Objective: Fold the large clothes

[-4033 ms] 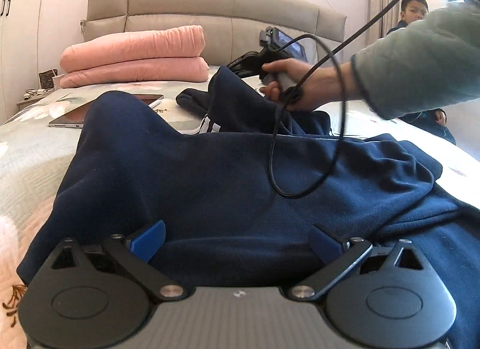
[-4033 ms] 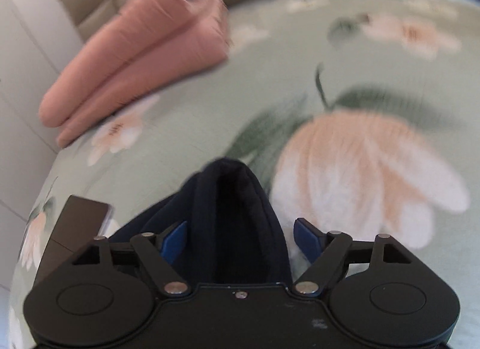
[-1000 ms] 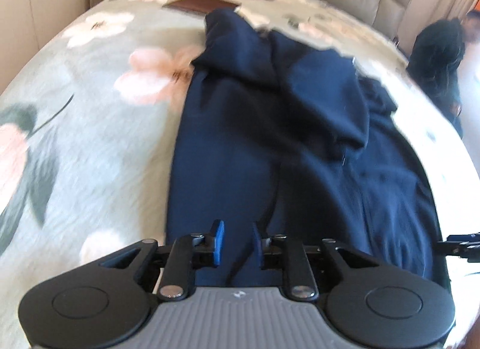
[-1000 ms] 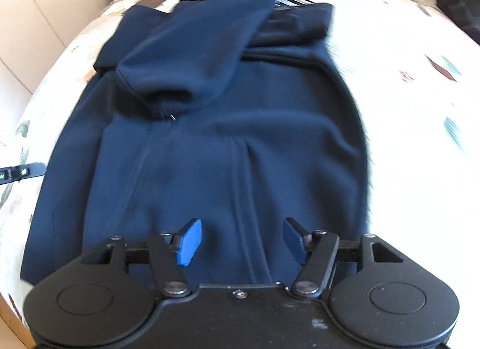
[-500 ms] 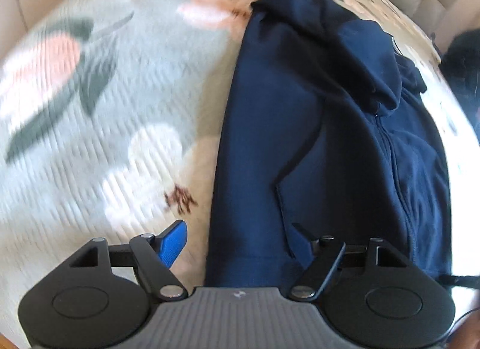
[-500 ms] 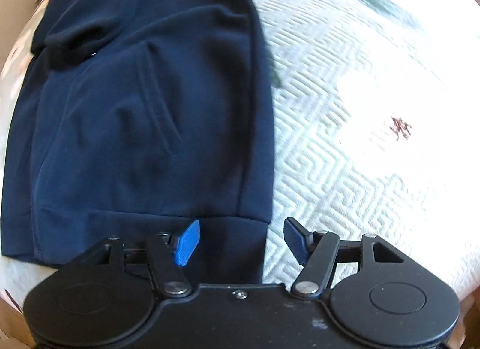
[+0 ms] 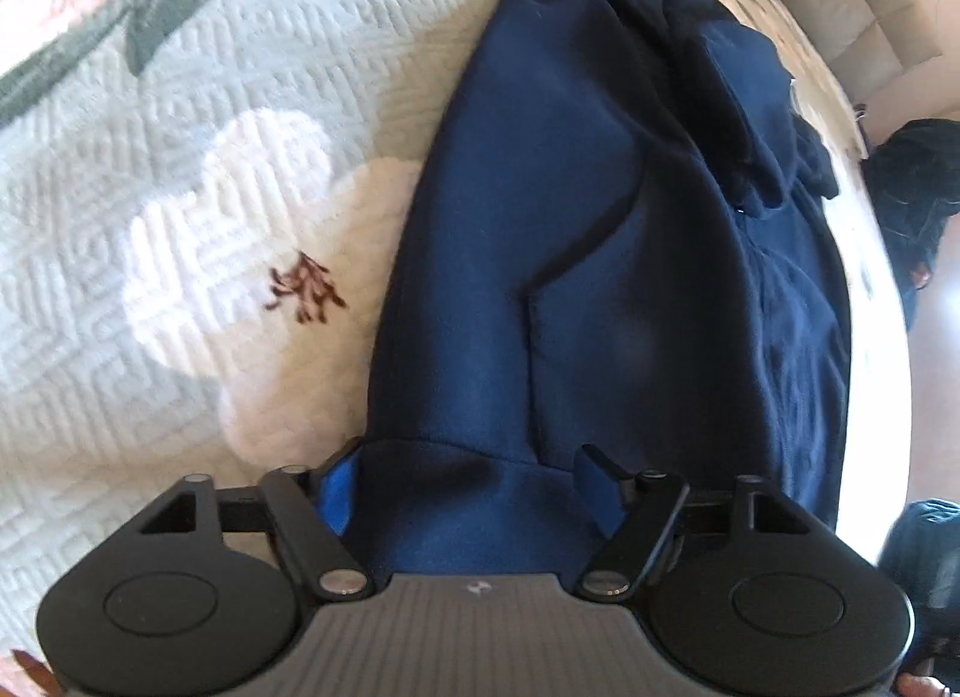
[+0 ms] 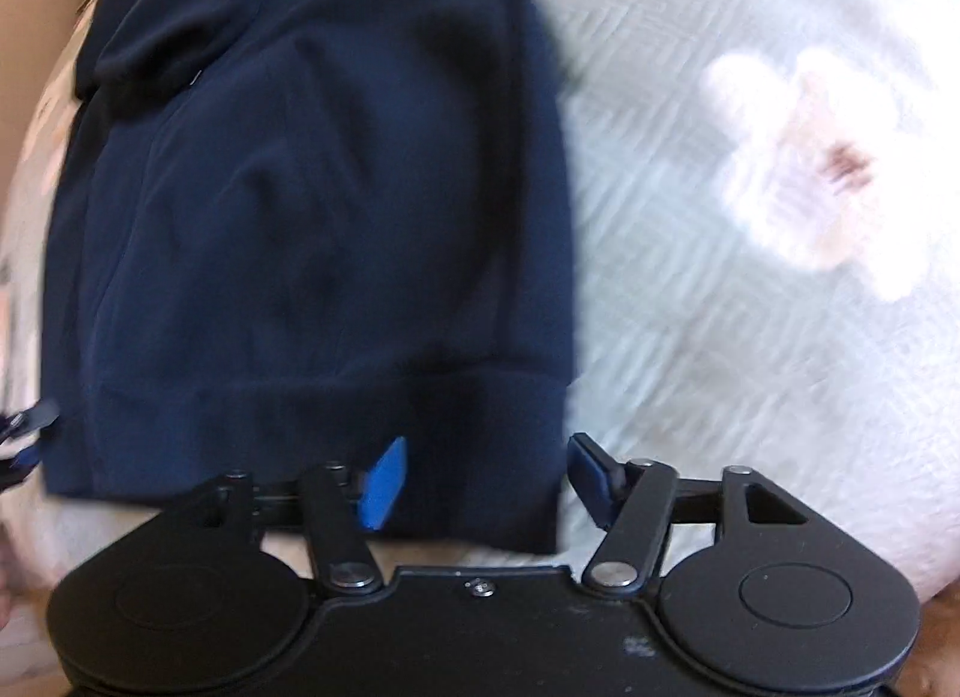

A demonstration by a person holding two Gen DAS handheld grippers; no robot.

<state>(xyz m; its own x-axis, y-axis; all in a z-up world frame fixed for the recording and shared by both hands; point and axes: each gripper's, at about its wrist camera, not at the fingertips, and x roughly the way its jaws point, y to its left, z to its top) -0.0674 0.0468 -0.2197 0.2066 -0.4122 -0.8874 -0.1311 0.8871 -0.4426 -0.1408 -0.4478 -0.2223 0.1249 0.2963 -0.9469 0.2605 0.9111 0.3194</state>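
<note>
A navy blue zip hoodie (image 7: 600,253) lies flat on the bed, its sleeves and hood folded onto the body, its ribbed hem nearest me. My left gripper (image 7: 468,487) is open, its blue-padded fingers straddling the hem's left corner. In the right wrist view the same hoodie (image 8: 324,205) fills the left half. My right gripper (image 8: 486,475) is open, its fingers either side of the hem's right corner. Neither gripper has closed on the cloth.
The bed is covered by a pale green quilted spread (image 7: 180,169) with white and pink flowers, also in the right wrist view (image 8: 750,217). A person in dark clothes (image 7: 912,187) is at the bed's far right. The beige headboard (image 7: 864,19) is beyond.
Both grippers have come down toward the hoodie's hem and moved outward to its corners. The left gripper, nearly shut a second ago, opened wide. The hem now lies between both pairs of fingers.
</note>
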